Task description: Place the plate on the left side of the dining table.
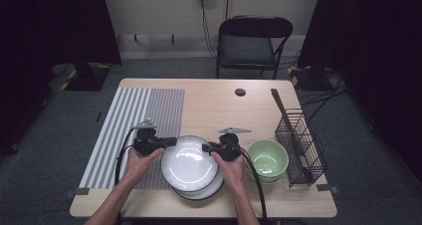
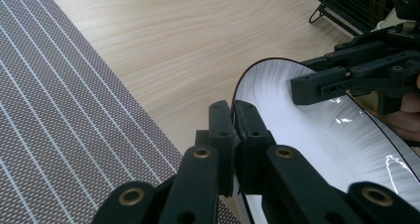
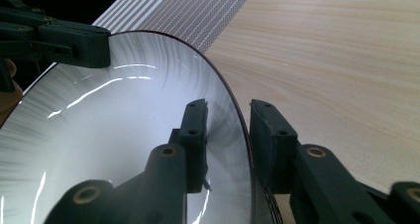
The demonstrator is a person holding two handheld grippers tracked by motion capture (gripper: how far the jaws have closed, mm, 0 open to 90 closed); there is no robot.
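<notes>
On the wooden table [image 1: 209, 105] our left tongs [image 2: 233, 130] clamp the white plate's [image 1: 189, 163] rim, while our right tongs [image 3: 228, 135] straddle its opposite edge, parted.

**Around the work on the table**

A green bowl [image 1: 267, 159] sits just right of the right gripper. Beyond it stands a black wire rack [image 1: 300, 146] with brown chopsticks [image 1: 284, 113] leaning out. A striped placemat [image 1: 133, 130] lies under and left of the left gripper. Far ahead, a folding chair [image 1: 252, 43] faces the wooden table [image 1: 214, 105].
</notes>
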